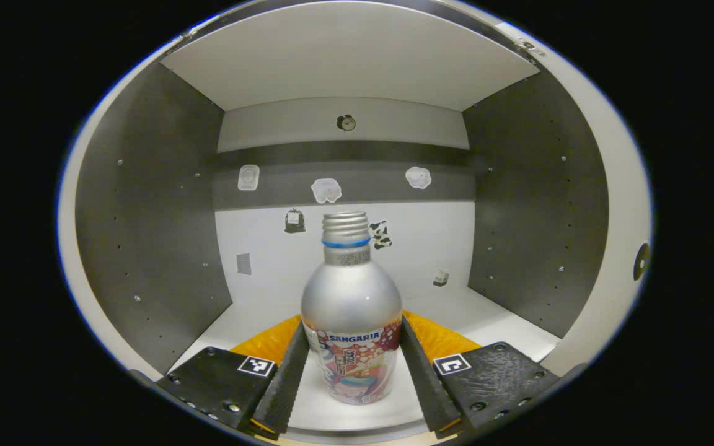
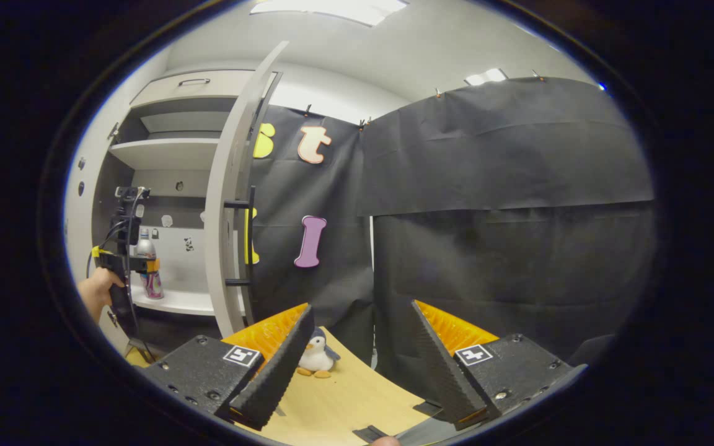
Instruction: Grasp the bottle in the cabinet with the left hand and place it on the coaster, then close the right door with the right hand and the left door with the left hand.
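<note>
A silver bottle [image 1: 351, 297] with a colourful label and a threaded, uncapped neck stands upright on the white cabinet shelf [image 1: 493, 319]. My left gripper [image 1: 352, 371] is shut on it, both fingers pressed against the label band on either side. From the right gripper view the same bottle [image 2: 145, 248] is small inside the cabinet, with the left gripper [image 2: 137, 265] and the hand [image 2: 93, 291] holding it. My right gripper [image 2: 357, 365] hangs open above the wooden table [image 2: 351, 402], nothing between its fingers. The right cabinet door [image 2: 227, 204] stands open.
Dark grey side walls [image 1: 146, 217] and a shelf above [image 1: 344, 62] box in the bottle's compartment; small stickers dot the back wall. A toy penguin [image 2: 317, 358] sits on the table just past my right gripper's left finger.
</note>
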Demonstrator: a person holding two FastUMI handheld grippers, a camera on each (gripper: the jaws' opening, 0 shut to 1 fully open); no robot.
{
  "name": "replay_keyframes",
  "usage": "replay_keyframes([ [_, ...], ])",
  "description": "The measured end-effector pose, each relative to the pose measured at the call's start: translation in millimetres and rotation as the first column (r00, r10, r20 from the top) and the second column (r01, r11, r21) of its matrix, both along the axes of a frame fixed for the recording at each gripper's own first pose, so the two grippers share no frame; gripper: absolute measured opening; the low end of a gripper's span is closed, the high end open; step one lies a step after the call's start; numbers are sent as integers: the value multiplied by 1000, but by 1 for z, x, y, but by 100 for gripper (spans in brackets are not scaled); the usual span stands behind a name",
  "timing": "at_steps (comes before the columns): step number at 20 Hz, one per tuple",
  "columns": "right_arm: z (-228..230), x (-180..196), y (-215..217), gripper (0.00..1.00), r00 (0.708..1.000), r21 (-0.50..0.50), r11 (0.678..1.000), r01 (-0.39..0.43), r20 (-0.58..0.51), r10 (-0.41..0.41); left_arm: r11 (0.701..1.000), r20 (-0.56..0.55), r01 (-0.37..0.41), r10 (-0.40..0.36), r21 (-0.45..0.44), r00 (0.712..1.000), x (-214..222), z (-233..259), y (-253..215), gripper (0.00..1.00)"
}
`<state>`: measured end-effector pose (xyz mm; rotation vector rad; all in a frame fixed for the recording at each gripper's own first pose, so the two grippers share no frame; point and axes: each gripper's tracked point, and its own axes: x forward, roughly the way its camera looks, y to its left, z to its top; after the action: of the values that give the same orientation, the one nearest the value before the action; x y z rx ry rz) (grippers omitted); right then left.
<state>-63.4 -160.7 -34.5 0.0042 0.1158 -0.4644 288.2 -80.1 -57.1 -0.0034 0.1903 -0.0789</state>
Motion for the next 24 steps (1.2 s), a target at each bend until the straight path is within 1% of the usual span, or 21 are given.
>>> replay_keyframes([
  [3, 0, 2, 3, 99, 1000, 10, 1000, -27, 5, 27, 999, 34, 14, -15, 33, 999, -10, 10, -2, 76],
  [4, -1, 2, 3, 99, 999, 16, 999, -40, 7, 40, 999, 42, 16, -18, 39, 999, -21, 14, -5, 72],
  [5, -1, 3, 5, 99, 999, 19, 999, -51, 8, 51, 999, 43, 16, -18, 36, 999, -29, 15, -6, 76],
  [8, -3, 2, 5, 99, 997, 19, 997, -80, 9, 80, 1000, 44, 12, -13, 9, 999, -48, 17, -5, 76],
  [15, -7, 6, 18, 99, 987, 30, 986, -163, 2, 164, 1000, 45, -9, 9, 15, 999, -93, 8, 6, 77],
  [16, -7, 8, 21, 99, 984, 32, 983, -179, 0, 179, 1000, 52, -17, 16, 13, 999, -101, 9, 8, 73],
  [17, -7, 9, 24, 99, 981, 32, 981, -192, -1, 192, 1000, 59, -22, 21, 10, 998, -107, 8, 10, 77],
  [20, -9, 11, 29, 99, 974, 33, 973, -228, -7, 228, 999, 77, -38, 38, 5, 996, -126, 6, 15, 77],
  [22, -11, 14, 33, 99, 969, 33, 969, -247, -14, 247, 999, 50, -31, 31, 6, 998, -137, -3, 16, 77],
  [23, -11, 14, 34, 99, 966, 33, 966, -256, -17, 257, 999, 51, -33, 33, 0, 998, -141, -5, 17, 71],
  [24, -13, 16, 36, 99, 964, 32, 964, -264, -22, 265, 999, 51, -38, 38, -1, 998, -148, -6, 20, 71],
])
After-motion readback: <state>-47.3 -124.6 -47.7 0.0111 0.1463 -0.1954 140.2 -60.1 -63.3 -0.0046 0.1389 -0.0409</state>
